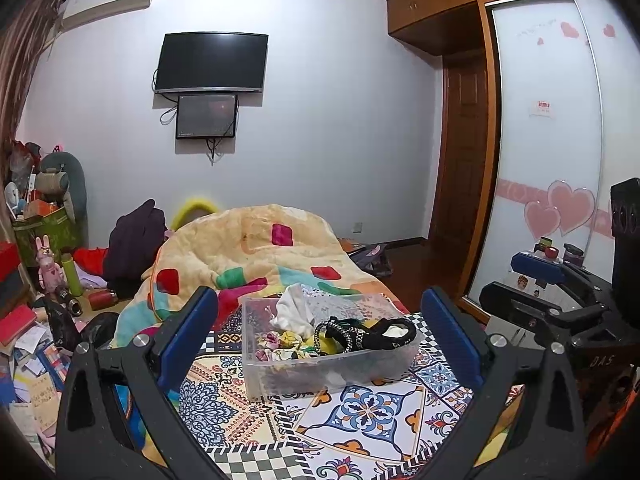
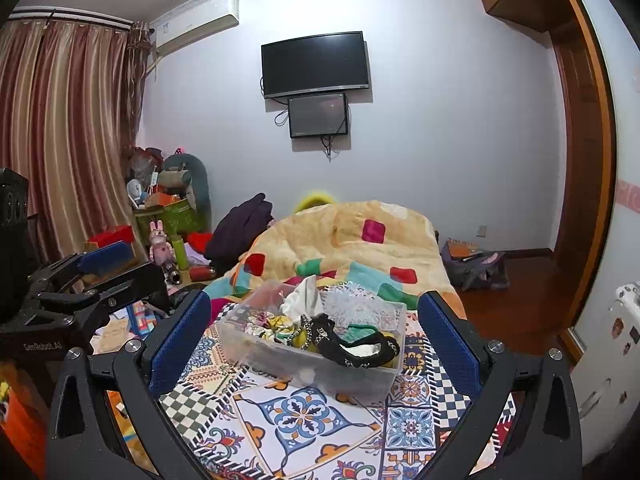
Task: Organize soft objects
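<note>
Soft objects, among them a white cloth, a black slipper with studded trim and small floral and yellow fabric pieces, sit heaped in a clear plastic bin on a bed spread with a patterned tile-print cover. From the left wrist view the bin lies at twelve o'clock, between the blue-padded fingers of the left gripper, whose jaws stand wide apart with nothing between the pads. The right gripper is likewise spread wide and empty, and in its own view the bin sits ahead at twelve o'clock, the slipper draped along its near rim and the white cloth bunched toward the far side. Each tool shows in the other's camera: the right one at three o'clock of the left view, the left one at nine o'clock of the right view. Beyond the bin a yellow quilt with coloured squares is mounded at the far end of the bed. On the far wall hang a dark television and a smaller screen just below it. Boxes, bottles and a pink rabbit figure crowd the floor at nine o'clock, and a wardrobe door with pink hearts stands at three o'clock.
</note>
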`<state>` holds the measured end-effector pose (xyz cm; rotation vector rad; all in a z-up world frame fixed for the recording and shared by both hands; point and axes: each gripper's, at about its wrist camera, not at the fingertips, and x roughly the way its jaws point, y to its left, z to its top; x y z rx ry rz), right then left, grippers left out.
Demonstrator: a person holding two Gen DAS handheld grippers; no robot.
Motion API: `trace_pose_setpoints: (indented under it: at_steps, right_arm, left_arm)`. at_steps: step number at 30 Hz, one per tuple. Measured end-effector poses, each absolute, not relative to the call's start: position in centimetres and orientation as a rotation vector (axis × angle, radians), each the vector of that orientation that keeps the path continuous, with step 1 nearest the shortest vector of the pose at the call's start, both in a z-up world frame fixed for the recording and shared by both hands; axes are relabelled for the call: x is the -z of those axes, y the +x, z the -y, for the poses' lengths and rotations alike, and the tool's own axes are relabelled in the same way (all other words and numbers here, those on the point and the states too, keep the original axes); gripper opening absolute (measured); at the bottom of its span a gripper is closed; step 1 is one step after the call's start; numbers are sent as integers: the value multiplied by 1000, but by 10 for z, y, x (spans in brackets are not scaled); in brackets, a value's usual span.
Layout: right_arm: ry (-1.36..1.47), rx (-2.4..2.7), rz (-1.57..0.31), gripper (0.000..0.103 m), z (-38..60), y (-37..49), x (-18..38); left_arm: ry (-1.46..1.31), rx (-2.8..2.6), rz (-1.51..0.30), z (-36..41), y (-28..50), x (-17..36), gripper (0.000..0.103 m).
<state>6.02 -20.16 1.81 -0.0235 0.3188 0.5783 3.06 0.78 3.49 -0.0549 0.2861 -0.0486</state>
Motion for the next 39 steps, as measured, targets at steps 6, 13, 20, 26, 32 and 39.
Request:
trace_pose_setpoints:
  at_steps: [6, 13, 20, 26, 32, 39]
  right_arm:
    - [-22, -576, -316, 103, 203, 60, -19]
    - [-19, -573, -319, 103, 203, 60, -19]
    - [-18, -574, -320, 103, 204, 59, -18]
    - [-18, -574, -320, 103, 204, 60, -18]
    - [-18, -575, -321, 103, 204, 60, -19]
    - [-18, -572, -326, 103, 204, 60, -17]
  left_arm:
    - [-44, 50, -286, -5, 30, -33, 103]
    - [-43, 50, -287, -5, 30, -33, 103]
    - [-38, 51, -286, -4, 29, -33, 103]
    - [-45, 68, -288, -4, 30, -33, 103]
    - [-59, 89, -291, -6, 28, -34, 103]
    - [-61, 94, -293, -7, 28, -33, 103]
